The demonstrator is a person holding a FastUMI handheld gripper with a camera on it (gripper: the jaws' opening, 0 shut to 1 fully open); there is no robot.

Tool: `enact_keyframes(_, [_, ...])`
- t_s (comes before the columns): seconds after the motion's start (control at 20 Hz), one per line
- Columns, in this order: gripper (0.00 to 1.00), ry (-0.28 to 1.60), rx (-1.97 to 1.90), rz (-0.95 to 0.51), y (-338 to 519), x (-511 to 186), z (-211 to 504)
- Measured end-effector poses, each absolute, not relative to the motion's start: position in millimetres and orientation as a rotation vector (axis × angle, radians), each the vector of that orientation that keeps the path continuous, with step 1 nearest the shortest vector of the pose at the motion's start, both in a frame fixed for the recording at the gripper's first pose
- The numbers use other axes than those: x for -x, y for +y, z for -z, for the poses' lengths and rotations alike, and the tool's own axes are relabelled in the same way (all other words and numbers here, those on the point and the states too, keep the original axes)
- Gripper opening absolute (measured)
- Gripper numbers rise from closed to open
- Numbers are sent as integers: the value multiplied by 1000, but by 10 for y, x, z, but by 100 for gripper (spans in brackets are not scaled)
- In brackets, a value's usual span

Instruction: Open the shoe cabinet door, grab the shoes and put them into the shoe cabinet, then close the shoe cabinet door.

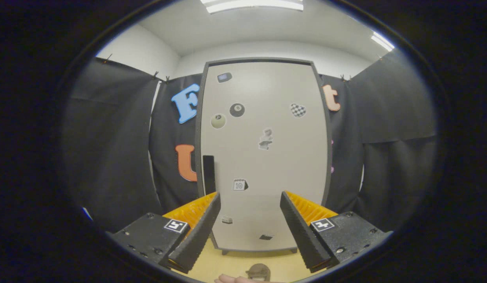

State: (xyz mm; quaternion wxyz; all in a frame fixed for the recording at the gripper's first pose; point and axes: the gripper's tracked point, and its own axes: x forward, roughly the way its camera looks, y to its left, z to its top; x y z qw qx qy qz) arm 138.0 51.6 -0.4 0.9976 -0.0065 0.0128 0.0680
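Note:
A tall pale shoe cabinet (pixel 263 157) with a dark frame stands straight ahead, its door shut and dotted with several stickers. A dark upright handle (pixel 208 173) sits on the door's left edge, just above my left finger. My gripper (pixel 249 196) is open, its fingers spread wide with nothing between them, some way short of the door. Low down, between the fingers and nearer than the cabinet, a small dark rounded object (pixel 258 271) lies on the floor; it may be a shoe, but I cannot tell.
Black cloth walls (pixel 110 157) close in on both sides of the cabinet. The floor (pixel 243 261) is pale yellow wood. Part of a person's hand (pixel 231 279) shows at the very bottom, beside the dark object.

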Motion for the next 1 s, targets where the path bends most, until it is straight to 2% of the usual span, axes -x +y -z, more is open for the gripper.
enact_keyframes(0.1, [99, 4, 47, -120, 581, -1582, -53])
enact_keyframes(0.35, [99, 45, 13, -206, 1072, -2082, 104])
enact_keyframes(0.7, [98, 89, -11, -251, 1508, -2578, 250])
enact_keyframes(0.85, [90, 109, 15, -233, 1572, -2721, 313])
enact_keyframes(0.95, [79, 94, 31, -183, 1503, -2842, 297])
enact_keyframes(1.0, [59, 104, 24, -178, 1508, -2817, 309])
